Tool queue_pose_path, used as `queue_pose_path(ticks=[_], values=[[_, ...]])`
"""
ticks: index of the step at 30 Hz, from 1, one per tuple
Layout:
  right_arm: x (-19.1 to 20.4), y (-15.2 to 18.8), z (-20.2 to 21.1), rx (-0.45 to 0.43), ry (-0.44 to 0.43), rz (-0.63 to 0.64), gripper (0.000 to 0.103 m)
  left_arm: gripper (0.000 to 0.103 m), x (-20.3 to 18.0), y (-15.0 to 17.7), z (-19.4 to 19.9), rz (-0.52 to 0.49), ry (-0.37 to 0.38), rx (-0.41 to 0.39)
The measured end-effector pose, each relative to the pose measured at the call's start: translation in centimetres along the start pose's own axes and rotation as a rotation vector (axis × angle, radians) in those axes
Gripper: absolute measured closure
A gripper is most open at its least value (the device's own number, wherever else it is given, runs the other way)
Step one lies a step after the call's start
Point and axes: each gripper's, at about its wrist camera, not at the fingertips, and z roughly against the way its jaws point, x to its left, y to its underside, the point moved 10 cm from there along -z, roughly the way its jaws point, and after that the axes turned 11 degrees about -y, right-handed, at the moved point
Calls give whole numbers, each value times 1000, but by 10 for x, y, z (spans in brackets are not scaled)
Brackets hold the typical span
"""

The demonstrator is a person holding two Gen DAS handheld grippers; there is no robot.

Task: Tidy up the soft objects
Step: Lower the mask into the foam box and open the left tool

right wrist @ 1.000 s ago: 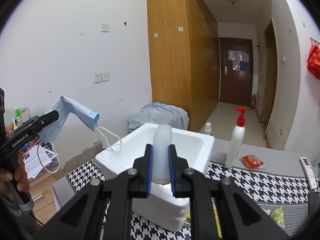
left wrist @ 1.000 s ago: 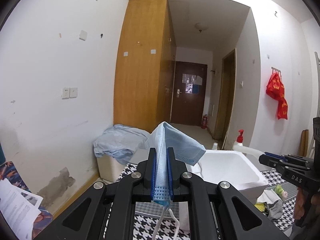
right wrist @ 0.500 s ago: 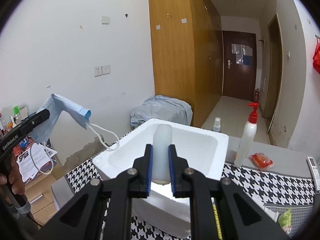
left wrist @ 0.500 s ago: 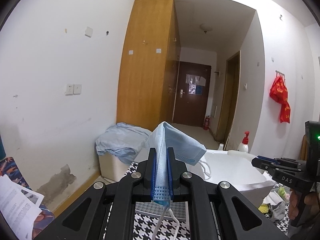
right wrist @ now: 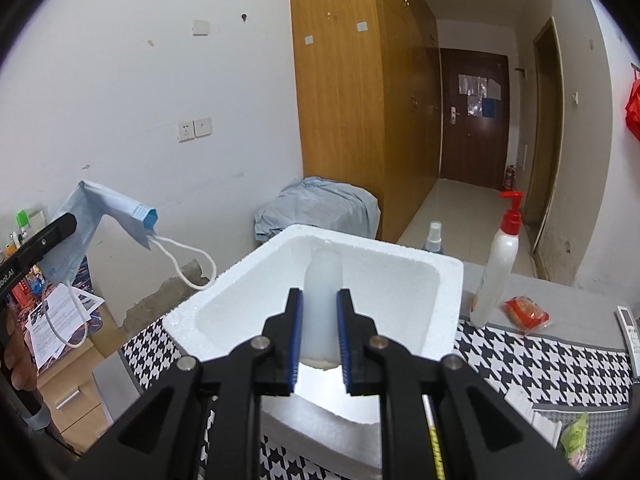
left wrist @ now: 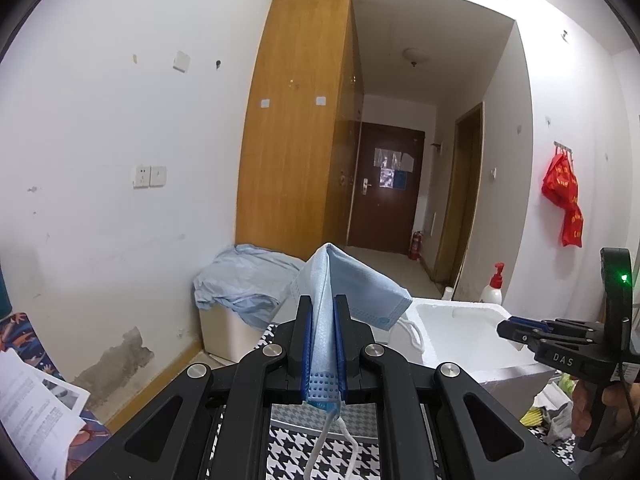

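My left gripper (left wrist: 323,312) is shut on a light blue face mask (left wrist: 352,288) and holds it in the air, left of a white foam box (left wrist: 460,332). The mask's white ear loops hang down. The mask (right wrist: 108,208) and the left gripper (right wrist: 60,228) also show at the left of the right wrist view. My right gripper (right wrist: 319,308) is shut on a white soft cylinder-shaped object (right wrist: 322,296), held above the open foam box (right wrist: 400,264).
The box stands on a houndstooth-patterned table (right wrist: 540,344). A pump bottle (right wrist: 498,268), a red packet (right wrist: 526,312), a remote (right wrist: 628,328) and small items (left wrist: 556,416) lie around it. A cloth-covered unit (right wrist: 320,208) stands by the wall. Papers (left wrist: 32,404) lie lower left.
Both grippers have shifted slightly with their loads; the foam box now sits lower and more central under the right gripper. Both grips are unchanged.
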Motion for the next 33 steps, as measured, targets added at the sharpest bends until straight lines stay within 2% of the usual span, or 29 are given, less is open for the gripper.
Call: queue_pose_path(ticks=[2, 4, 5, 6, 13, 22, 24, 26, 33], values=[[0, 0, -1, 3, -5, -2, 72, 92, -1, -1, 0, 0, 3, 0], [1, 0, 0, -3, 2, 2, 50, 92, -2, -1, 1, 0, 6, -3], [1, 0, 0, -5, 3, 4, 32, 92, -1, -2, 1, 0, 8, -4], [2, 0, 2, -13, -1, 6, 25, 92, -2, -3, 2, 2, 9, -7], [1, -3, 17, -42, 3, 5, 22, 92, -6, -13, 7, 7, 28, -28], [-11, -2, 42, -80, 24, -19, 18, 92, -37, -19, 6, -16, 82, -40], [-15, -1, 47, -89, 33, -25, 5, 92, -46, -19, 4, -19, 98, -40], [-17, -2, 53, -112, 25, -42, 0, 92, -53, -20, 1, -26, 110, -35], [-33, 2, 69, -126, 56, -62, 0, 92, -78, -20, -6, -45, 152, -21]])
